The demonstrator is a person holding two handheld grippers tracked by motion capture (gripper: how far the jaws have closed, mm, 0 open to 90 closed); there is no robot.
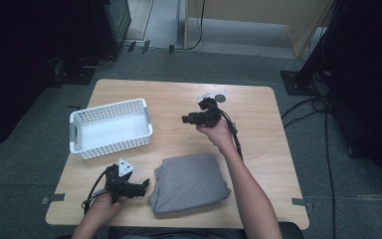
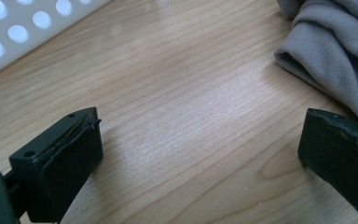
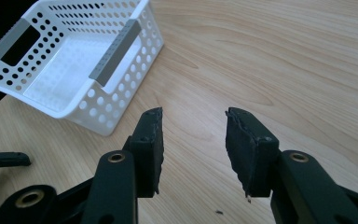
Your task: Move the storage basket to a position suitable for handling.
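Observation:
A folded grey cloth (image 1: 189, 182) lies on the wooden table (image 1: 258, 129) near its front edge, its folded edge (image 2: 328, 51) at the upper right of the left gripper view. My left gripper (image 1: 145, 185) rests low at the cloth's left side, jaws wide open with bare wood between them (image 2: 200, 140). Raised over the table's middle, my right gripper (image 1: 186, 119) points left toward a white perforated basket (image 1: 110, 127); it is open and holds nothing (image 3: 193, 135). The basket (image 3: 74, 60) looks empty.
A small dark round object with a pale strip (image 1: 217, 96) lies near the table's far edge. Cables (image 1: 323, 129) trail over the grey carpet to the right. Dark stands and equipment surround the table.

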